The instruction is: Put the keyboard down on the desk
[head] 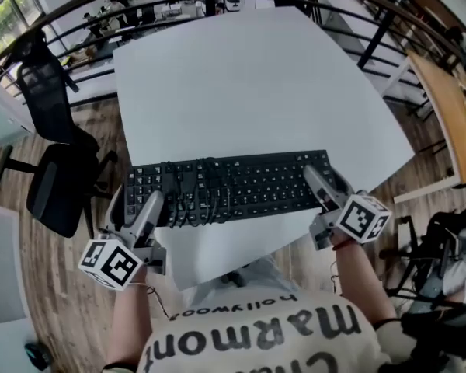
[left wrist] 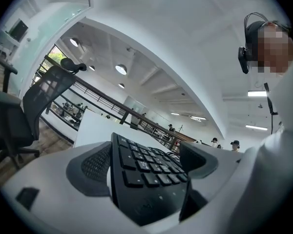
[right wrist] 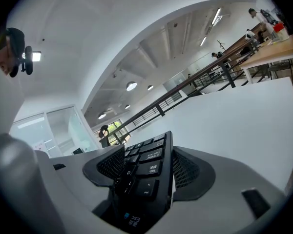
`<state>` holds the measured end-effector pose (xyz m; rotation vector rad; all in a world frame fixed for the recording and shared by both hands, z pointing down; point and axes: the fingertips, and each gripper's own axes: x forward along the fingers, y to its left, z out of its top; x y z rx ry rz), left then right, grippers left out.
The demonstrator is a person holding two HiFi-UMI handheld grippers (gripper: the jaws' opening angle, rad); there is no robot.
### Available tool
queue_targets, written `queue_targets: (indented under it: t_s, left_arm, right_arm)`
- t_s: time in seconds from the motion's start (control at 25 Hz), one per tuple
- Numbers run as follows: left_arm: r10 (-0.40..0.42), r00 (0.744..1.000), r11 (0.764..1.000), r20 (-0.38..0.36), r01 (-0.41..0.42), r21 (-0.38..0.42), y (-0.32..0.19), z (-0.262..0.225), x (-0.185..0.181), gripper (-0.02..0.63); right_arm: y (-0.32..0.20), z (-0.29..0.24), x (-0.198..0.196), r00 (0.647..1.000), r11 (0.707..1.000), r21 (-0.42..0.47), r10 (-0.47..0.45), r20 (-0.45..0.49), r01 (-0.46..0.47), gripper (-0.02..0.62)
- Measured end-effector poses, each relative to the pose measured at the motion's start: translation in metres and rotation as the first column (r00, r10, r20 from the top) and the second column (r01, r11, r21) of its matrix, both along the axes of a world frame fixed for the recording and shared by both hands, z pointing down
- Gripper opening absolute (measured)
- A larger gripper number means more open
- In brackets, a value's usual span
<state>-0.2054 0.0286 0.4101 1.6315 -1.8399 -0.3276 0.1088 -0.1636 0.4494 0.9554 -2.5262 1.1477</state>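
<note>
A black keyboard [head: 241, 185] stretches crosswise over the near part of the white desk [head: 241, 84], with its black cable [head: 194, 189] bunched on the keys. My left gripper [head: 151, 206] is shut on the keyboard's left end, and my right gripper [head: 320, 181] is shut on its right end. In the left gripper view the keyboard [left wrist: 146, 172] stands edge-on between the two pads, the left gripper [left wrist: 144, 162] clamped on it. The right gripper view shows the same: the keyboard [right wrist: 144, 174] sits in the right gripper [right wrist: 147, 167]. Whether it rests on the desk or hangs just above it, I cannot tell.
A black office chair [head: 58, 162] stands left of the desk. A dark railing [head: 101, 22] runs behind it, and a wooden table [head: 450, 107] is at the right. Dark gear [head: 443, 263] lies on the floor at the right. The desk's front edge is close under the keyboard.
</note>
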Motion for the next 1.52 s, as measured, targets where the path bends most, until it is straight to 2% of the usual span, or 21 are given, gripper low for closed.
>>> queue_targets:
  t_s: [0.4,0.6,0.72,0.88,0.96,1.52]
  left_arm:
    - [-0.07,0.997,0.997,0.006,0.071,-0.045,0.014,0.0,0.01,0.437]
    - [-0.06,0.997,0.996,-0.04,0.057,-0.074,0.013,0.021,0.016,0.437]
    - [-0.042,0.998,0.999,-0.054,0.04,-0.034,0.007,0.021,0.01,0.437]
    - [0.089,0.995,0.995,0.033,-0.091,0.051,-0.018,-0.024,-0.012,0.437]
    - [0.125,0.99,0.989,0.065,-0.129,0.068,-0.021,-0.047,-0.013,0.437]
    - [0.069,0.996,0.997,0.063,-0.068,-0.02,-0.013,-0.027,0.002,0.433]
  right_arm:
    - [-0.008,0.002,-0.009,0.996,0.996,-0.031,-0.088,-0.005,0.088,0.302]
    - [-0.005,0.019,0.002,0.997,0.996,-0.062,-0.071,-0.04,0.069,0.302]
    - [-0.004,0.019,0.002,0.998,0.998,-0.04,-0.044,-0.037,0.042,0.302]
    - [0.007,-0.019,0.0,0.996,0.995,0.053,0.082,0.038,-0.084,0.302]
    - [0.016,-0.036,0.005,0.99,0.99,0.068,0.118,0.072,-0.123,0.302]
    - [0.0,-0.02,0.007,0.998,0.998,0.041,0.046,0.039,-0.047,0.302]
